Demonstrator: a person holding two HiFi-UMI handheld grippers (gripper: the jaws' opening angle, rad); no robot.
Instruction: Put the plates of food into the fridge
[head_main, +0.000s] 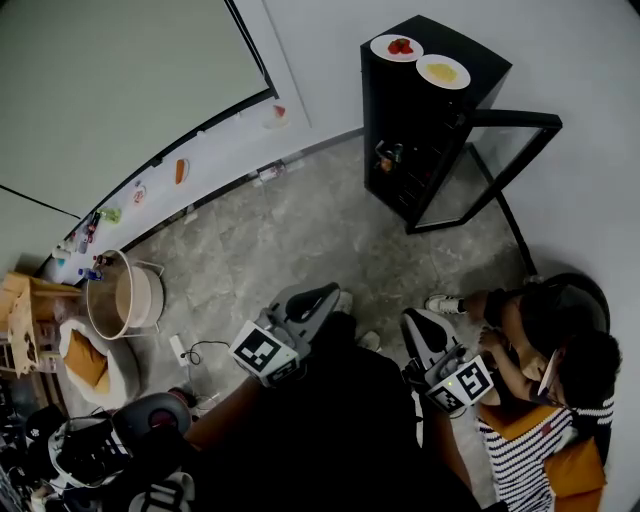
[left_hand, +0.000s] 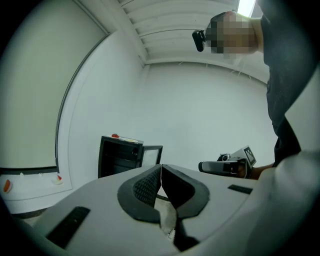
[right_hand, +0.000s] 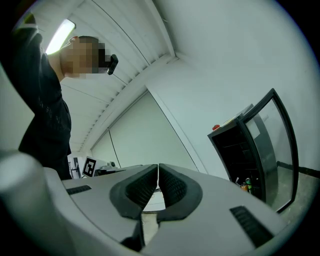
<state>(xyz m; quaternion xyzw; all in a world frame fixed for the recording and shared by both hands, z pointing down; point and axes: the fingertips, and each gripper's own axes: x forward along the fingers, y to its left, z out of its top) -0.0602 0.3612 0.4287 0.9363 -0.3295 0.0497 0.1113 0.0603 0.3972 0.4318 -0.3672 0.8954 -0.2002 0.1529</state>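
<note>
Head view. Grey mottled floor (head_main: 280, 240), white walls, white ledge (head_main: 200, 160) along the left wall with small items on it. Black fridge (head_main: 420, 120) at the far wall, glass door (head_main: 500, 170) swung wide open. On the fridge top: plate with red food (head_main: 397, 47) and plate with yellow food (head_main: 443, 71), side by side, not touching. Left gripper (head_main: 322, 297) and right gripper (head_main: 418, 322) low in frame, both aimed toward the fridge. Both plates well ahead of the fingertips, no contact. Metal pot (head_main: 120, 298) on a stand well left of the left fingertips. Seated person (head_main: 545, 350) just right of the right gripper.

Left gripper view. White wall, slatted ceiling. Left gripper (left_hand: 161, 167) jaws pressed together, nothing between the pads. Fridge (left_hand: 120, 156) ahead and left of the fingertips, well apart. Plate with red food (left_hand: 115, 135) a small red spot on its top; yellow one too small to tell. Right gripper (left_hand: 220, 166) off to the right of the fingertips.

Right gripper view. White wall, ceiling light (right_hand: 60, 35) up left. Right gripper (right_hand: 158, 167) jaws closed tip to tip, empty. Fridge (right_hand: 240, 155) right of the fingertips, well apart, door (right_hand: 280, 150) open, bottles (right_hand: 247, 185) low inside. Red food (right_hand: 216, 127) on the fridge top, far from the pads. Left gripper's marker cube (right_hand: 89, 166) left of the fingertips.
</note>
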